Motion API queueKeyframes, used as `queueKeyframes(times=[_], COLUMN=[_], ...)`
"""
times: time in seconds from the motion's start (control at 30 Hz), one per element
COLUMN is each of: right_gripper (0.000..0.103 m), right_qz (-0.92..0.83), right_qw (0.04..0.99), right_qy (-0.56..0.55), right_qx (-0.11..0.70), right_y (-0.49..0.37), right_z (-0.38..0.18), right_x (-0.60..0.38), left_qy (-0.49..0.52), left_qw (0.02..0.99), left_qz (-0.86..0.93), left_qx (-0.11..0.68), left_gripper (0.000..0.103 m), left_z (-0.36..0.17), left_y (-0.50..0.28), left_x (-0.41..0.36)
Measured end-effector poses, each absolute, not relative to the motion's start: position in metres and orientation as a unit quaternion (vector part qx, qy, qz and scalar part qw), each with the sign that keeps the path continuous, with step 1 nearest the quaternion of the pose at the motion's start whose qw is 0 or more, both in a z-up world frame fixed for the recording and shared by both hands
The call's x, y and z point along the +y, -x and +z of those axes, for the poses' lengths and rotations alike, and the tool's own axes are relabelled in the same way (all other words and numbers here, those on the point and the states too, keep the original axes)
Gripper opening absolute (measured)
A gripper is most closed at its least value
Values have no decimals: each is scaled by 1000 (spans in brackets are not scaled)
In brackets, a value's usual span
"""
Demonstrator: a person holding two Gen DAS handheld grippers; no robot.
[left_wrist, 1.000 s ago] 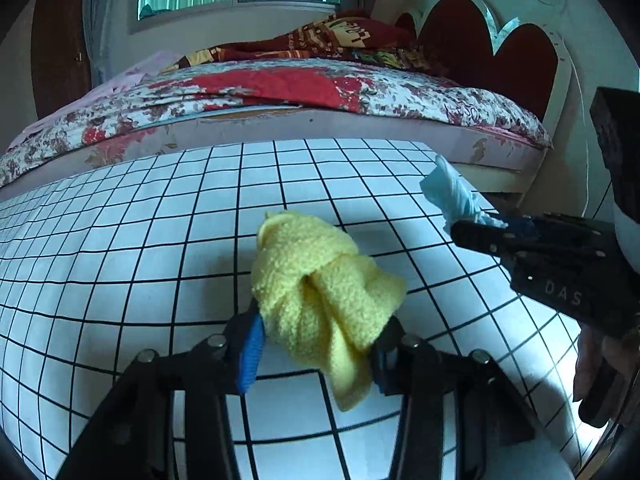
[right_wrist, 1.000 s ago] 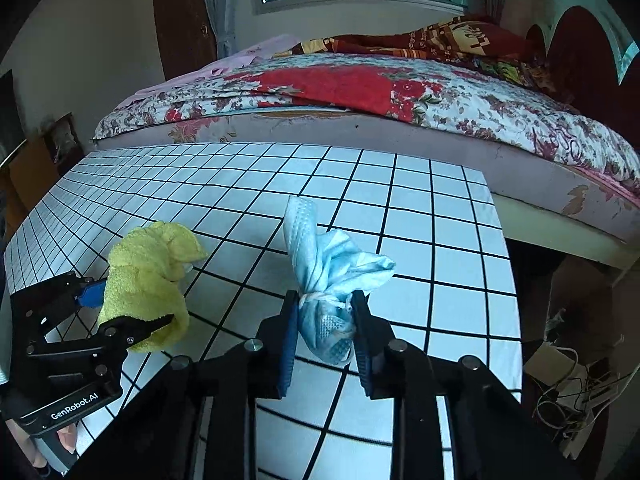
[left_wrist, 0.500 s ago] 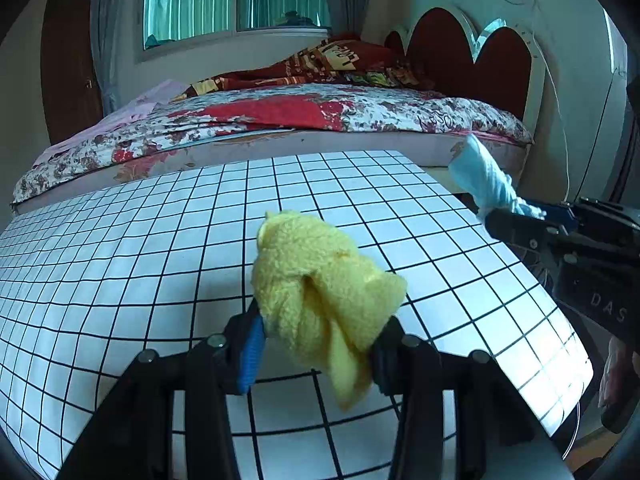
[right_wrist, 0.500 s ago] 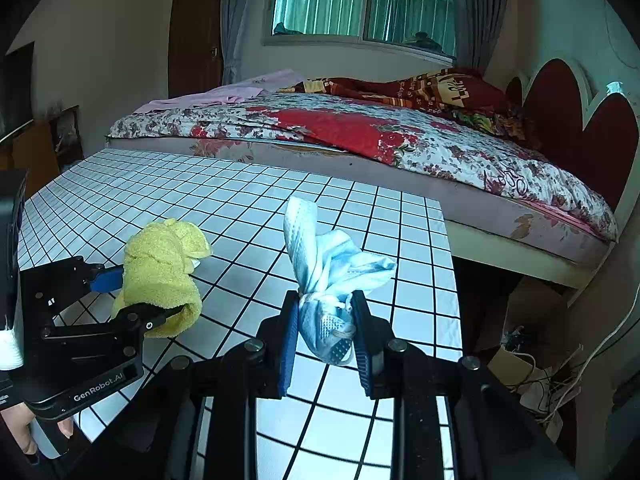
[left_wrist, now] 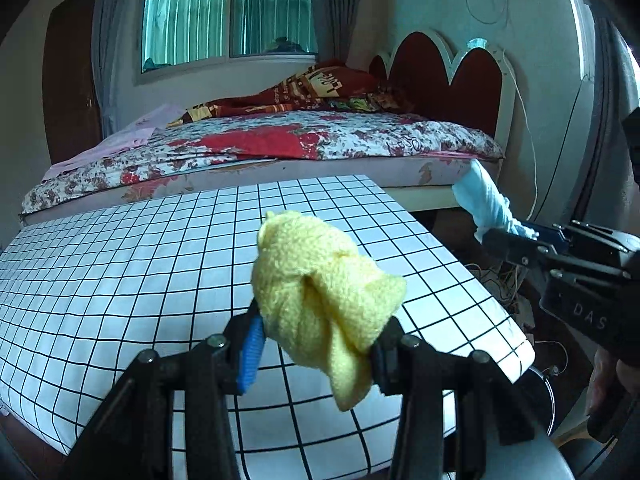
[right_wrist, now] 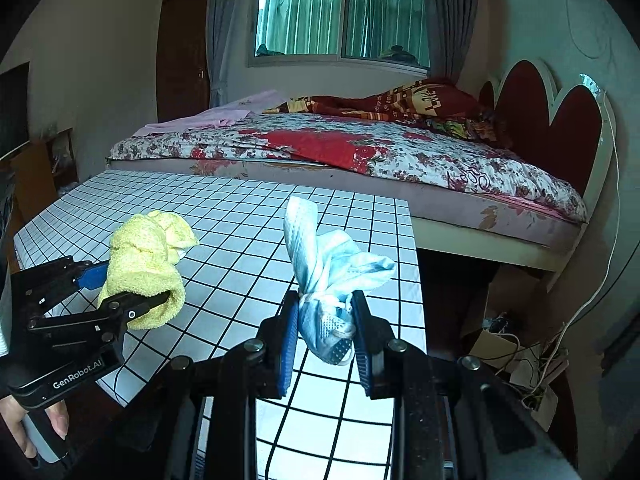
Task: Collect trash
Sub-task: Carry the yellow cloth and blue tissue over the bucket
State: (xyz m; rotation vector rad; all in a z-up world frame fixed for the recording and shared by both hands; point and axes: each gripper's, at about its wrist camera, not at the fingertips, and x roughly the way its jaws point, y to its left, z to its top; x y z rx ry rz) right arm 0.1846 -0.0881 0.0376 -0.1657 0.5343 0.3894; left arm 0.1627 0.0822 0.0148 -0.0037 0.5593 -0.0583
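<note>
A knotted yellow cloth (left_wrist: 320, 300) fills the jaws of my left gripper (left_wrist: 318, 336), which is shut on it above the checked table (left_wrist: 140, 264). The same yellow cloth (right_wrist: 146, 262) and left gripper (right_wrist: 120, 292) show at the left of the right wrist view. My right gripper (right_wrist: 325, 330) is shut on a crumpled light-blue face mask (right_wrist: 326, 272), held up near the table's right edge. In the left wrist view that blue face mask (left_wrist: 486, 202) sticks up from the right gripper (left_wrist: 516, 238) at the right, past the table's edge.
Behind the table stands a bed (right_wrist: 360, 152) with a floral cover and a red scalloped headboard (right_wrist: 560, 120). Cables and a cardboard piece (right_wrist: 520, 356) lie on the floor right of the table (right_wrist: 240, 216). A round rim (left_wrist: 546, 392) shows under the table's right corner. A hand (right_wrist: 24, 420) holds the left gripper.
Both grippers have risen and pulled back with their loads, so more of the room and the table's near edge shows. The blue mask now hangs past the table's right edge in the left view.
</note>
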Motion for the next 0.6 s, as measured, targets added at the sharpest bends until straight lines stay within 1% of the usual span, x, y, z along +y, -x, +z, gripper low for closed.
queueKeyframes(times=[0.33,0.6], right_gripper=[27,27], right_qz=[163,130], right_qw=[956,959], right_qy=[62,51], right_qx=[238,246], right_y=[-140,-118], right_z=[45,34], right_x=[-128,-167], left_qy=[-11,-22], left_qw=[967,964], left_qz=[-60,-105], left_qx=[246,244], left_gripper=[45,45], left_z=[26,20], left_y=[-134,-121], left_x=[47,9])
